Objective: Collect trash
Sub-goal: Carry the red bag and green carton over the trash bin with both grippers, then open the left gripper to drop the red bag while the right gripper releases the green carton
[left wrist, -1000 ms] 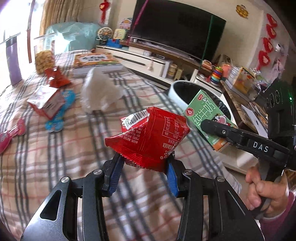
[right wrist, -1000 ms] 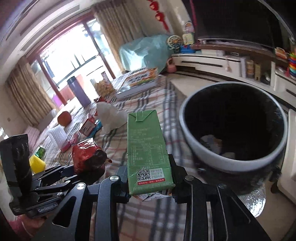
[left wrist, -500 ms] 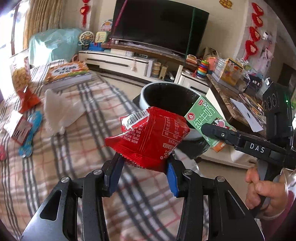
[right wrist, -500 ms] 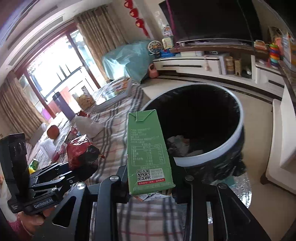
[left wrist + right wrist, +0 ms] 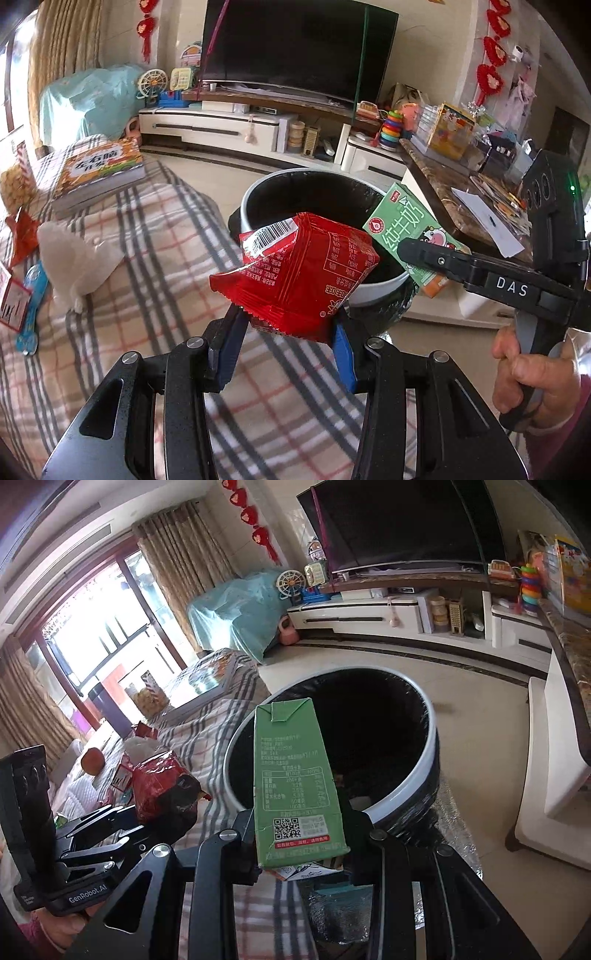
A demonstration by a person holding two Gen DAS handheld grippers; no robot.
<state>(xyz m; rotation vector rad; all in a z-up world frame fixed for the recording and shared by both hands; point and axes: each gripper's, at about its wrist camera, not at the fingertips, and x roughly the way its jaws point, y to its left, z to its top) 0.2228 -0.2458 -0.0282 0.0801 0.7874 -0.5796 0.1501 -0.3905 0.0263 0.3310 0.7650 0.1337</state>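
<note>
Red wrapper [image 5: 299,273], green carton [image 5: 295,786]

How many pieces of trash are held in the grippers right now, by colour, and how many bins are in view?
Red snack wrapper, in the left gripper: 1
Green milk carton, in the right gripper: 1
Black trash bin, white-rimmed: 1
Total: 3

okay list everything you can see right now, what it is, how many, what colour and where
snack packet: one, red, held in left gripper
milk carton: one, green, held in right gripper
trash bin: one, black with white rim, on the floor beside the blanket
blanket: one, plaid, left of bin
book: one, orange cover, on the blanket's far end
television: one, black, on the far stand
left gripper: black, blue fingers, shut
right gripper: black, shut
</note>
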